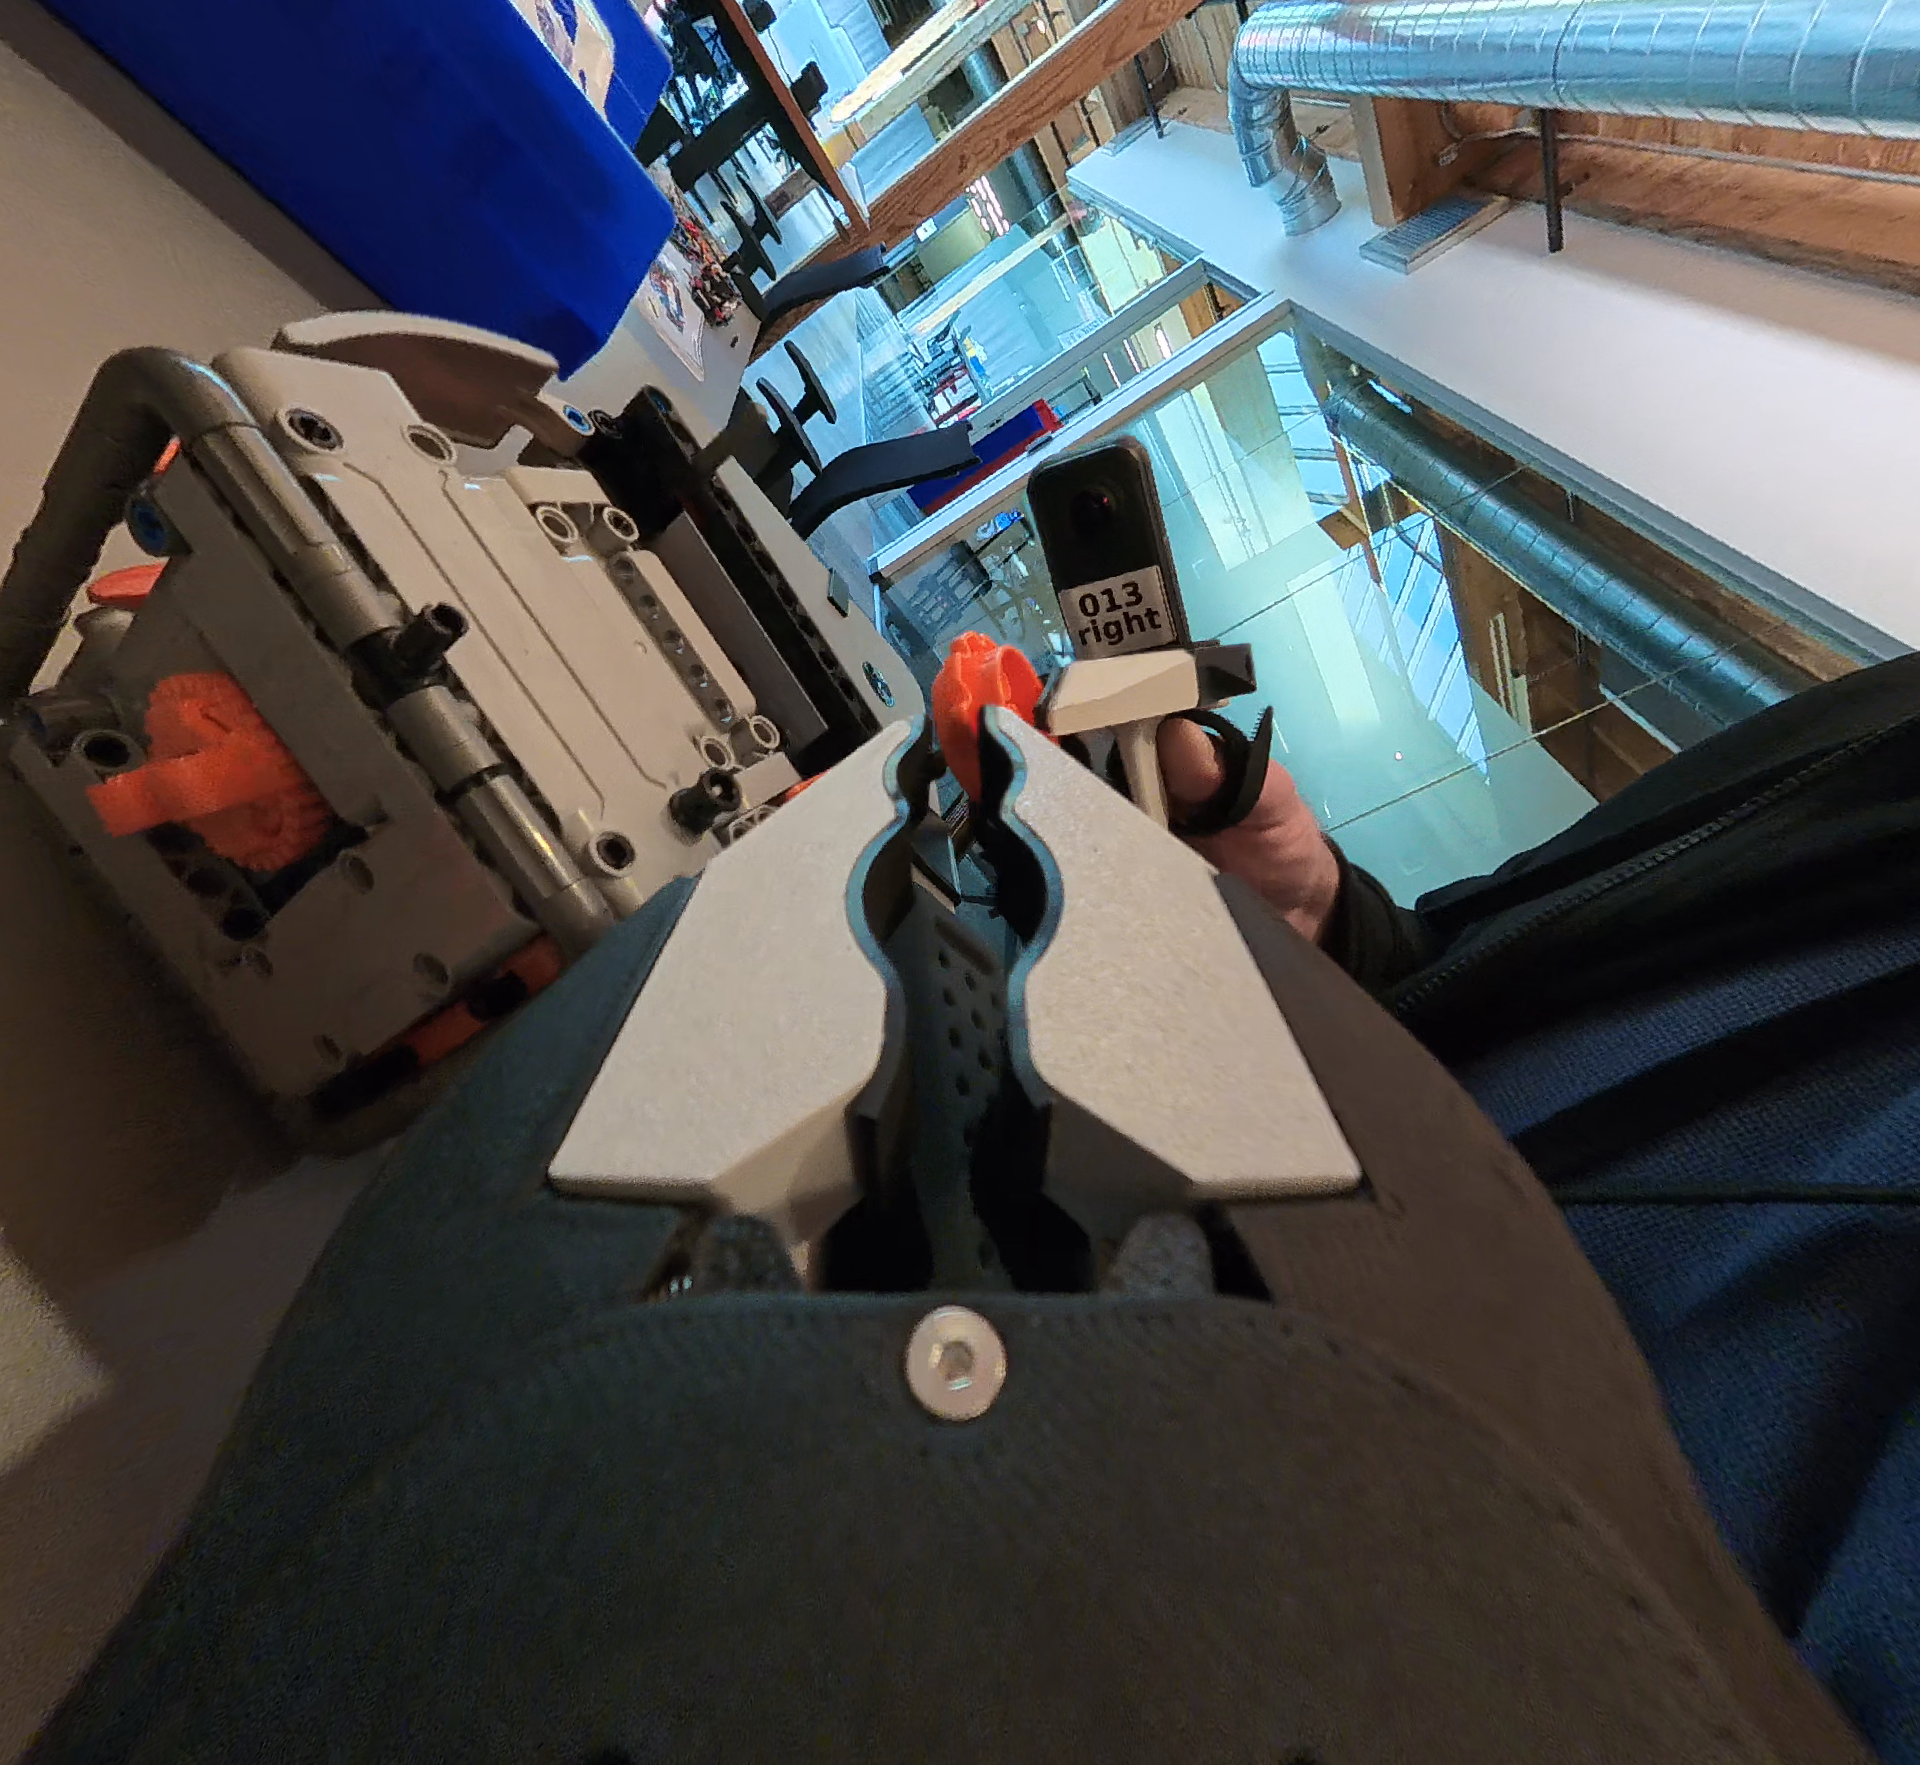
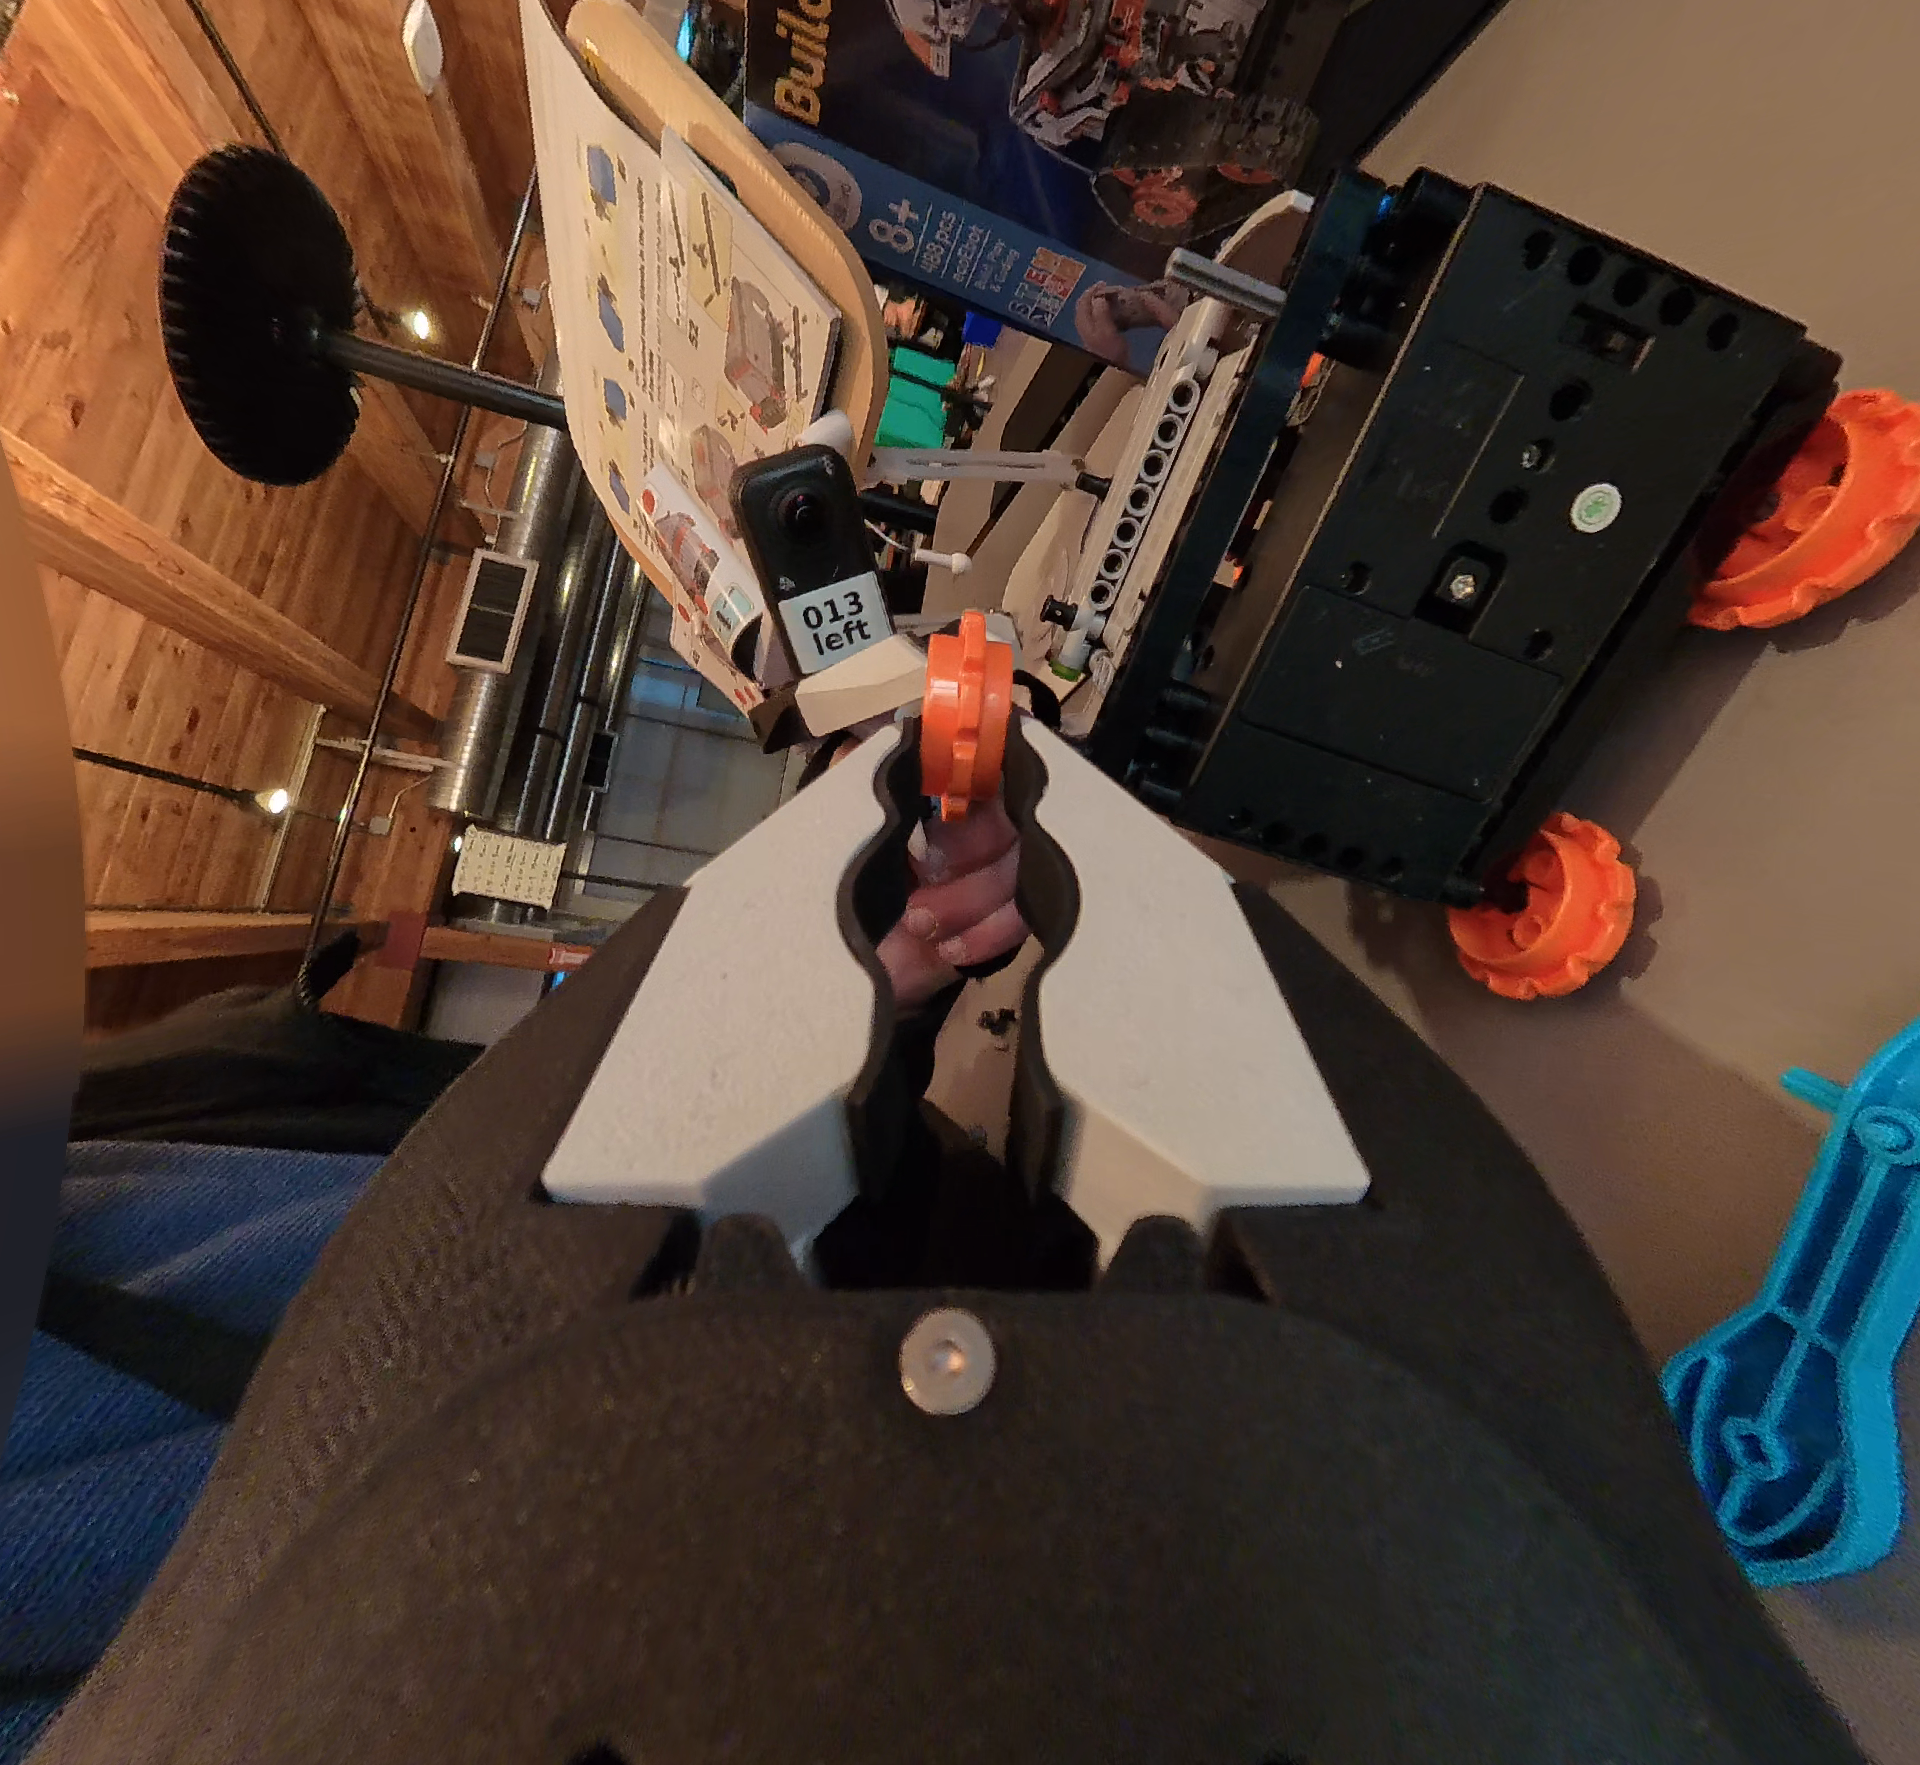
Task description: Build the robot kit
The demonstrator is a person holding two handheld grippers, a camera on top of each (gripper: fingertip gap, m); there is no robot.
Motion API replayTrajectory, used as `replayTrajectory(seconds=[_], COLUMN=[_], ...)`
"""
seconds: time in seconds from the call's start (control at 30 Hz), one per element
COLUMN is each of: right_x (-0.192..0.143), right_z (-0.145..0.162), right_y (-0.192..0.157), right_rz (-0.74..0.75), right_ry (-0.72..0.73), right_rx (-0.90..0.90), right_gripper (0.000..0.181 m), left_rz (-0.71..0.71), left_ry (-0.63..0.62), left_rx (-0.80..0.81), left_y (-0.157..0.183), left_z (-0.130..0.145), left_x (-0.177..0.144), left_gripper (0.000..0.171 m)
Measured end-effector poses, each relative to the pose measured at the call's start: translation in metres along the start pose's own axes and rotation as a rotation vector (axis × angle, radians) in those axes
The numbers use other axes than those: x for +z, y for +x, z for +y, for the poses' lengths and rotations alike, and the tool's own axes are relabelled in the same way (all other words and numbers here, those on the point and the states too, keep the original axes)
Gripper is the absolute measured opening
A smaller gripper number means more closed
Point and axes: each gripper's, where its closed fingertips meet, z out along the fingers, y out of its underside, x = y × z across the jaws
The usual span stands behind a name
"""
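A small orange toothed wheel [image 1: 977, 713] [image 2: 966, 713] sits between the fingertips of both grippers, which face each other tip to tip in the air. My left gripper [image 1: 958, 733] is closed to the wheel's width. My right gripper [image 2: 968, 744] clamps the wheel edge-on. The right gripper [image 1: 1117, 689] and the hand holding it show beyond the wheel in the left wrist view. The left gripper [image 2: 847, 702] shows behind the wheel in the right wrist view. A grey and white brick-built vehicle [image 1: 416, 676] lies on its side on the table [image 1: 104, 261], to the left.
The vehicle's black underside [image 2: 1455, 572] carries two orange wheels [image 2: 1808, 510] [image 2: 1543, 905]. A blue plastic tool [image 2: 1808, 1352] lies on the table at the right. The kit box [image 2: 1039, 53], an open instruction booklet [image 2: 665, 313] and a black gear on an axle [image 2: 260, 313] stand behind. Both grippers' tips are close together, under 4 cm apart.
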Motion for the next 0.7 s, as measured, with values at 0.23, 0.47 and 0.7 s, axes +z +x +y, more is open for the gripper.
replayTrajectory(seconds=[0.23, 0.47, 0.7], right_x=[0.000, -0.003, -0.006], right_z=[0.001, -0.002, -0.010], right_y=[0.000, 0.000, 0.000], right_rz=[-0.026, -0.027, -0.010], right_ry=[-0.033, -0.045, -0.077], right_rx=[0.032, -0.009, -0.096], right_gripper=[0.013, 0.018, 0.014], left_rz=[0.019, 0.029, 0.018], left_ry=[-0.031, -0.038, -0.046], left_rx=[0.004, -0.031, -0.048], left_y=[0.005, 0.004, 0.003], left_z=[0.003, 0.004, 0.003], left_x=[0.009, 0.011, 0.013], left_gripper=[0.017, 0.014, 0.014])
